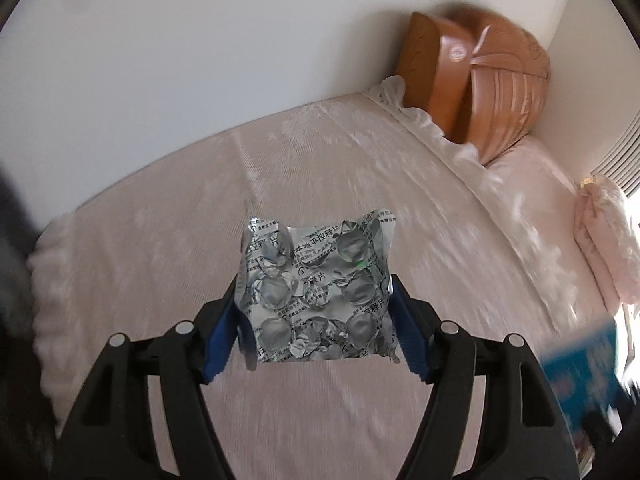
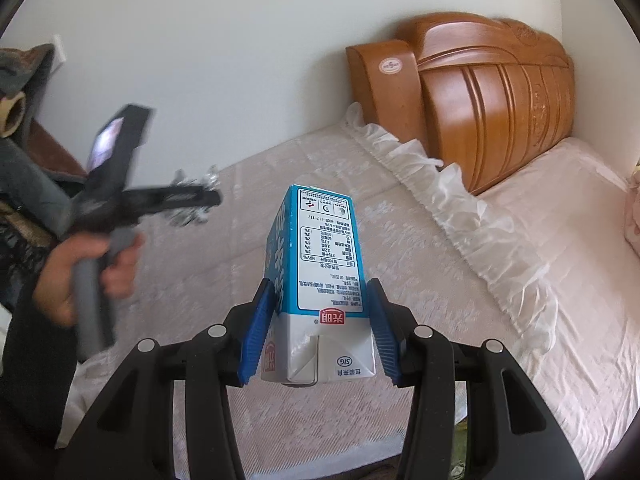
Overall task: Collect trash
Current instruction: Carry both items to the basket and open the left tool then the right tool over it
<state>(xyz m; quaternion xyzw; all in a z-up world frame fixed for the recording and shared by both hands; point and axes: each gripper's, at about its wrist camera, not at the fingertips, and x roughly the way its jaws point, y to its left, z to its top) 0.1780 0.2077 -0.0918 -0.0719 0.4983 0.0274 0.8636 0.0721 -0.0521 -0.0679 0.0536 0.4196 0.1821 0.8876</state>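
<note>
My left gripper point(image 1: 314, 292) is shut on a crumpled silver blister pack point(image 1: 316, 288), held between its blue pads above the pink bed. That pack also shows in the right wrist view point(image 2: 192, 200), sticking out of the left gripper point(image 2: 200, 198), which a hand holds at the left. My right gripper point(image 2: 320, 312) is shut on a blue and white milk carton point(image 2: 320, 280), held lengthwise above the bed. The carton shows blurred at the lower right of the left wrist view point(image 1: 580, 380).
A pink bedspread point(image 2: 400, 240) with a white ruffled edge covers the bed. A carved wooden headboard point(image 2: 500, 100) stands at the back right against a white wall. A pink pillow point(image 1: 608, 240) lies at the right. Dark furniture and clutter point(image 2: 24, 140) stand at the left.
</note>
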